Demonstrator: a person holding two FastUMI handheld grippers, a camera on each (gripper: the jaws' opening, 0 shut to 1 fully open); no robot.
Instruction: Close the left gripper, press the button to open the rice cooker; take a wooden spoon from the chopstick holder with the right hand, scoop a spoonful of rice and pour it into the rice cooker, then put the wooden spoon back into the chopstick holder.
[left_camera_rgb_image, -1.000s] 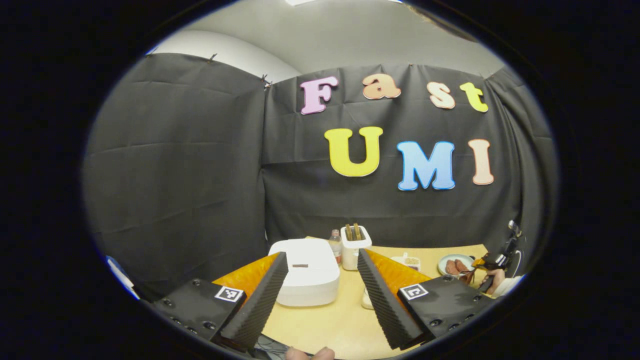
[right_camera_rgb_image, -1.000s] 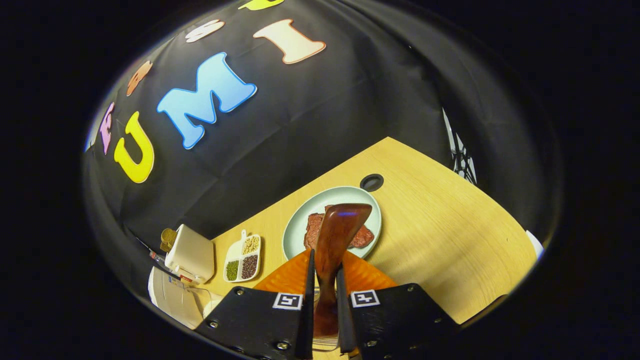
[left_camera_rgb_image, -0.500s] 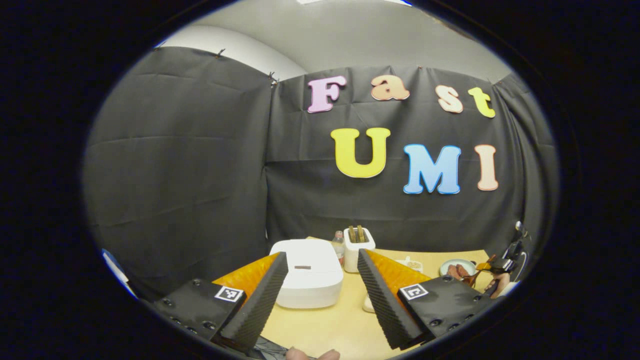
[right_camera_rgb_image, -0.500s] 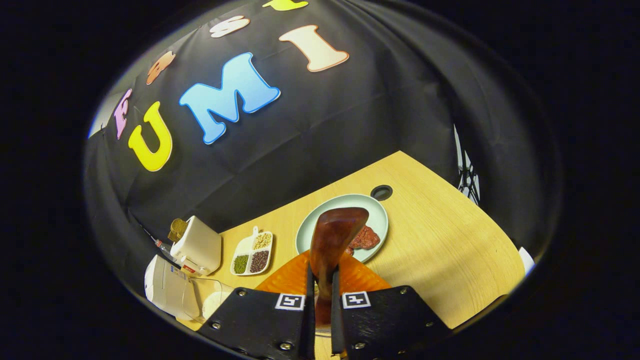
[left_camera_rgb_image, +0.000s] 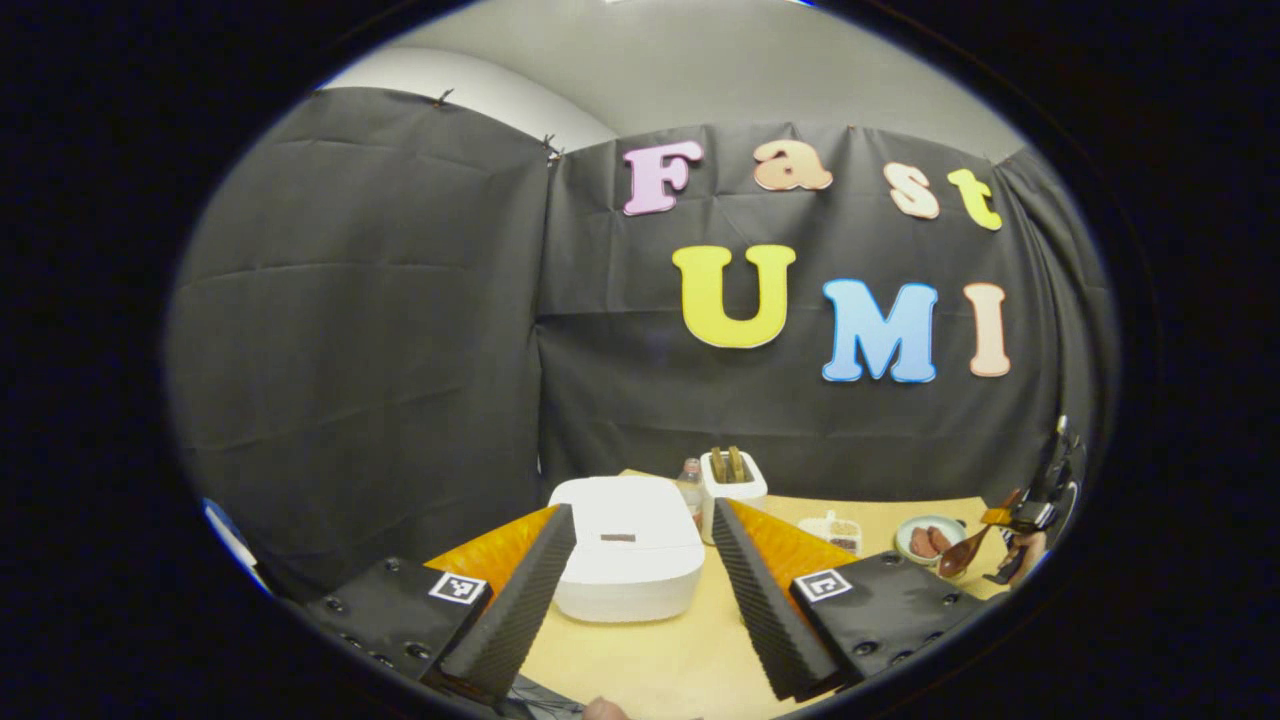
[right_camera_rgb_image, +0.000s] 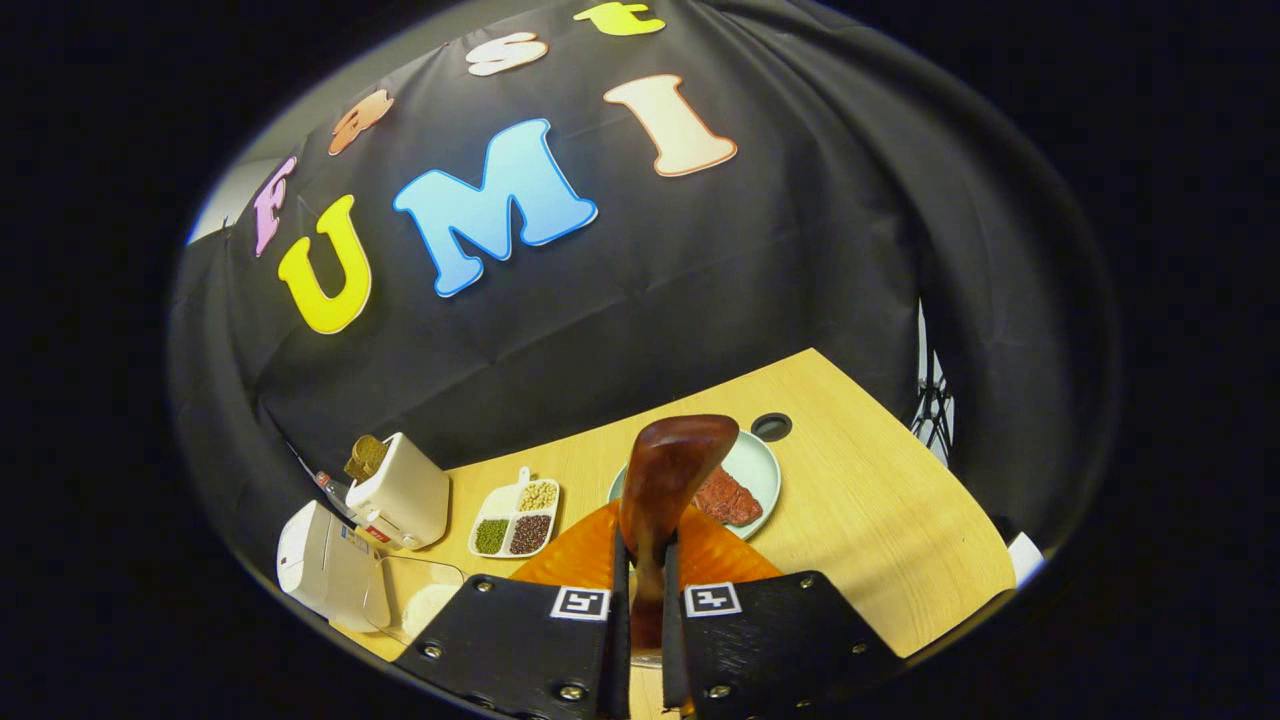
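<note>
While the rice cooker (left_camera_rgb_image: 628, 560) sits with its lid down near the desk's (right_camera_rgb_image: 880, 520) left rear part, the left gripper (left_camera_rgb_image: 640, 590) hangs before it with its jaws spread wide, the cooker framed between them and untouched. On the lid's front a small dark bar, probably the release button (left_camera_rgb_image: 617, 538), faces that gripper; by judgement the press is not yet done.

The right gripper (right_camera_rgb_image: 640, 600) is clamped on the wooden spoon (right_camera_rgb_image: 668, 490), both fingers squeezing the handle close below the bowl, which stands clear above the desk over a pale plate (right_camera_rgb_image: 762, 470) bearing reddish pieces. In the left gripper view the same spoon (left_camera_rgb_image: 962, 553) appears far off toward the desk's right edge. No rice can be made out in it.

Toward the rear edge stand a white holder (right_camera_rgb_image: 400, 492), perhaps the chopstick holder, and a divided tray (right_camera_rgb_image: 515, 518) of grains. A clear container (right_camera_rgb_image: 420, 600) lies beside the cooker; what it holds cannot be told.

By judgement the spoon is light, stiff and smooth, so it may pivot between the fingers when loaded. A hold on the handle's middle, flat sides against the pads, should keep the bowl level.
</note>
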